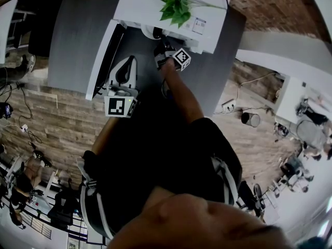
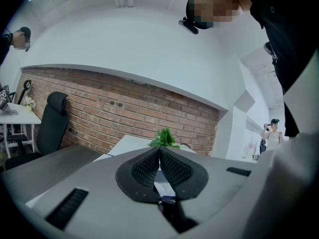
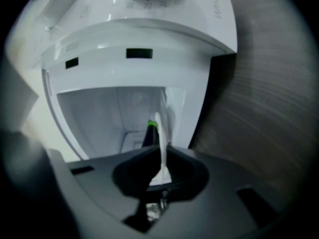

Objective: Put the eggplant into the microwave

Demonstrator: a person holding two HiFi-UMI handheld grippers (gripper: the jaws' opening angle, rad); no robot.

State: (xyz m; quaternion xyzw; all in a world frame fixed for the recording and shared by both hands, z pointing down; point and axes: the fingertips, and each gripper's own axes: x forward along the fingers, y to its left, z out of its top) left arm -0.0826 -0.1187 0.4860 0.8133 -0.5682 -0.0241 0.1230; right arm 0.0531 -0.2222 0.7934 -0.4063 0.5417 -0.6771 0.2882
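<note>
The white microwave (image 1: 150, 4) stands on a grey table (image 1: 72, 35) with its door (image 1: 102, 56) swung open to the left. In the right gripper view the dark eggplant (image 3: 148, 136), green stem up, lies inside the white cavity (image 3: 99, 118), just past the jaw tips. My right gripper (image 3: 162, 151) is at the cavity's mouth, shut to a thin slit with nothing in it. In the head view the right gripper (image 1: 160, 48) reaches into the opening. My left gripper (image 1: 127, 62) hangs beside the open door. The left gripper (image 2: 159, 151) is shut and empty, pointing up at a brick wall.
A green plant (image 1: 176, 3) sits on top of the microwave. The table's front edge runs just under my arms. A black office chair (image 2: 52, 118) stands at the left by the brick wall. On the wooden floor to the right is a small bin (image 1: 251, 119).
</note>
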